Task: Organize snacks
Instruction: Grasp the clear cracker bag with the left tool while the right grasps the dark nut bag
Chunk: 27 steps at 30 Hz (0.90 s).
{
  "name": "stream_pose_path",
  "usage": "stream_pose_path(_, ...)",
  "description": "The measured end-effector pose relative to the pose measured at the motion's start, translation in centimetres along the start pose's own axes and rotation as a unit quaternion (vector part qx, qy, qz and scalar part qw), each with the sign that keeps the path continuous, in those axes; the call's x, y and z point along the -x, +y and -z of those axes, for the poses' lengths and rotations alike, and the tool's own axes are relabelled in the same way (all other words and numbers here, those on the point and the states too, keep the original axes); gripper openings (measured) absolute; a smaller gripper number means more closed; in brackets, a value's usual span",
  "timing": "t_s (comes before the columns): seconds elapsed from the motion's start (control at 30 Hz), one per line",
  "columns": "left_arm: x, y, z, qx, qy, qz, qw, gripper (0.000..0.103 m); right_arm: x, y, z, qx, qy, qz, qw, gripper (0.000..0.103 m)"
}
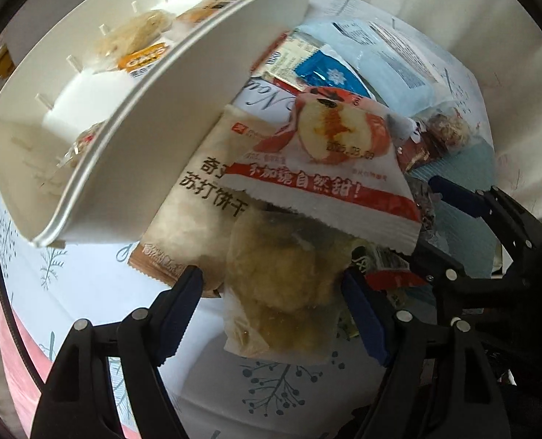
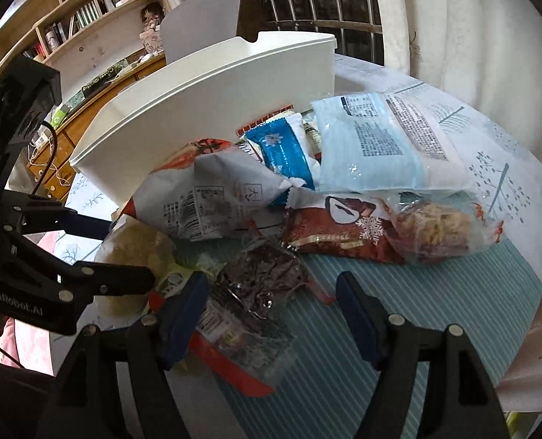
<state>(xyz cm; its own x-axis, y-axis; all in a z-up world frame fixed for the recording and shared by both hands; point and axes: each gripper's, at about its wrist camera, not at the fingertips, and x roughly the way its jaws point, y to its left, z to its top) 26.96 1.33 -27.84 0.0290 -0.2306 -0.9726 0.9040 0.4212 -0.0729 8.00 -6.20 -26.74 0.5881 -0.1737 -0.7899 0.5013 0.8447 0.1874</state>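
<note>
Clear yellowish pastry packet, lying on the surface at the near edge of the snack pile beside the white storage bin, is bracketed by the open left tool, unclamped; overlapping apple-print packet may be dragged along; right tool is spread open over a dark packet.

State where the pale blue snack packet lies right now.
The pale blue snack packet lies at the far side of the snack pile, just right of the white bin, with the dark blue snowflake packet on its left.
</note>
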Motion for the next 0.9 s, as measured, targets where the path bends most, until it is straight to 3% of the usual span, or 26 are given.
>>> stream_pose_path(0.1,0.1,-0.5,-0.4,-0.006,0.004,0.008,0.9999,0.063,0.0,0.2,0.0,-0.002,-0.001,0.003,1.0,0.073)
stream_pose_path(0.33,-0.1,0.3,0.1,0.026,0.022,0.03,0.999,0.057,-0.2,0.3,-0.4,0.002,0.003,0.002,1.0,0.072)
stream_pose_path(0.43,-0.2,0.3,0.6,0.037,0.031,0.03,0.9984,0.057,-0.1,0.2,-0.5,0.008,0.012,0.0,1.0,0.065)
stream_pose_path(0.5,-0.4,0.2,0.8,0.043,0.031,0.028,0.9982,0.056,-0.2,0.4,-0.6,0.028,0.02,0.009,0.999,0.053)
stream_pose_path(0.6,-0.4,0.0,1.2,0.055,0.026,0.019,0.9979,0.055,-0.3,0.6,-0.6,0.057,0.029,0.012,0.998,0.044)
stream_pose_path(0.9,0.0,0.2,3.4,0.126,0.032,-0.006,0.9915,0.052,-0.3,0.5,-1.1,0.087,0.058,0.0,0.995,0.041)
